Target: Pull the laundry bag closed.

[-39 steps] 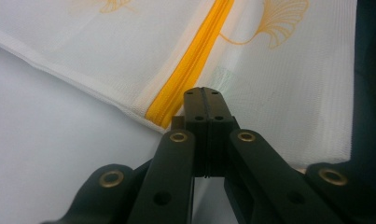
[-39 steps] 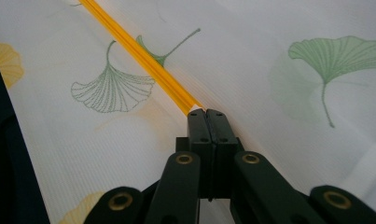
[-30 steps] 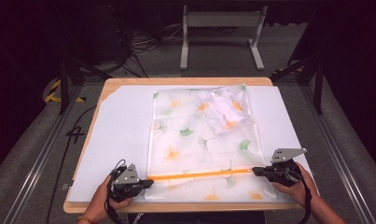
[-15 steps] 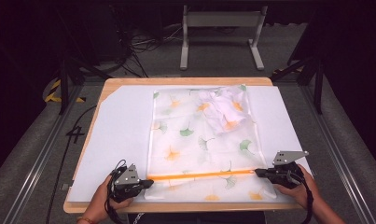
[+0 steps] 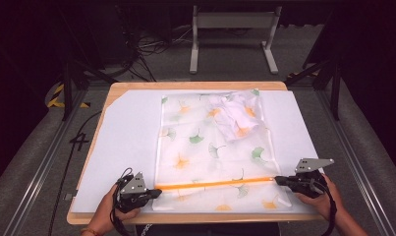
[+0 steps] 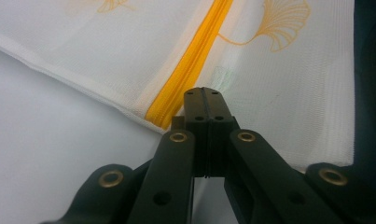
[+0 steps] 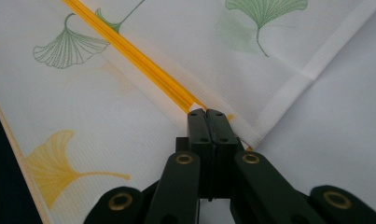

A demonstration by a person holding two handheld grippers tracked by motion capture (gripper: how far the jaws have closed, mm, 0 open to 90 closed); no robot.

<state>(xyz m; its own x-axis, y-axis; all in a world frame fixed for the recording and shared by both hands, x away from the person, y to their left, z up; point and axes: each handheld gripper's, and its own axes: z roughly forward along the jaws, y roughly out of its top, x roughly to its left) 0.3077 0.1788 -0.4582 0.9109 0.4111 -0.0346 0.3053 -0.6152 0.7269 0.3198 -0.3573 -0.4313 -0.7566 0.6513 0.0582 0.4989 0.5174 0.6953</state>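
From the high view, a white mesh laundry bag point(image 5: 210, 157) printed with green and orange ginkgo leaves lies flat on a white sheet point(image 5: 127, 142) covering a wooden table point(image 5: 195, 85). A crumpled white garment point(image 5: 237, 115) sits inside or on the bag at its far right corner; which of the two cannot be told through the sheer mesh. An orange zipper point(image 5: 215, 184) runs across the bag's near end. The left gripper point(image 5: 154, 193) meets the zipper's left end and the right gripper point(image 5: 279, 180) its right end, each held by a hand point(image 5: 109, 209) whose forearm is cut off by the bottom edge. The jaw tips are too small here to judge. Beyond the table the floor is dark, with cables point(image 5: 156, 46) and a grey stand point(image 5: 232, 22) only dimly visible.

In the left gripper view, the left gripper point(image 6: 204, 93) has its jaws pressed together, tips lying over the mesh just beside the zipper point(image 6: 190, 70) end. Whether fabric is pinched between them is hidden by the jaws themselves. The bag's hemmed edge point(image 6: 64, 74) crosses the white sheet diagonally; a dark strip beyond the table fills the right margin.

In the right gripper view, the right gripper point(image 7: 206, 114) likewise shows jaws closed flat against each other, right at the zipper's point(image 7: 134, 58) end near the bag's corner seam point(image 7: 307, 65). The zipper end disappears under the tips, so a grip on it cannot be confirmed.
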